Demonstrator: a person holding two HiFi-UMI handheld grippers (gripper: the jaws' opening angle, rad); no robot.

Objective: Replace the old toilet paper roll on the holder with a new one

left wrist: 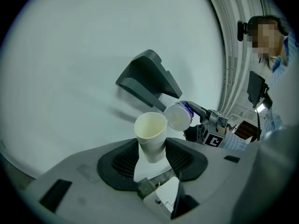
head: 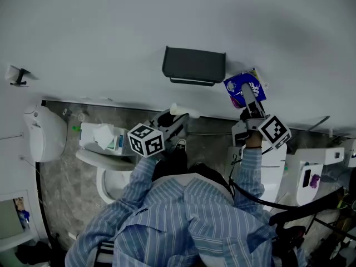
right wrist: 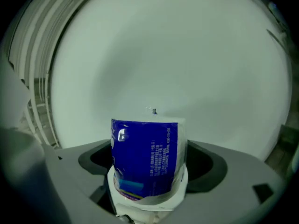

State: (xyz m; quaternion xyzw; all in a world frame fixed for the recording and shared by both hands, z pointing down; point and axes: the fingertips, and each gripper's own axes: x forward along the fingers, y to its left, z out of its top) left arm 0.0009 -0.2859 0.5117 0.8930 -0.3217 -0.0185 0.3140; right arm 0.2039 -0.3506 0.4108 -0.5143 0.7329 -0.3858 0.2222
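Note:
A dark grey paper holder is fixed to the white wall, with its cover down and no roll showing. My left gripper is shut on an empty whitish cardboard tube, held below and left of the holder. In the left gripper view the tube stands between the pads, open end toward the holder. My right gripper is shut on a new roll in blue wrapping, just right of the holder. In the right gripper view the wrapped roll fills the jaws in front of bare wall.
A toilet with a tissue packet on its tank is below left. A white bin stands further left and a white fixture at the right. The person's striped shirt fills the bottom.

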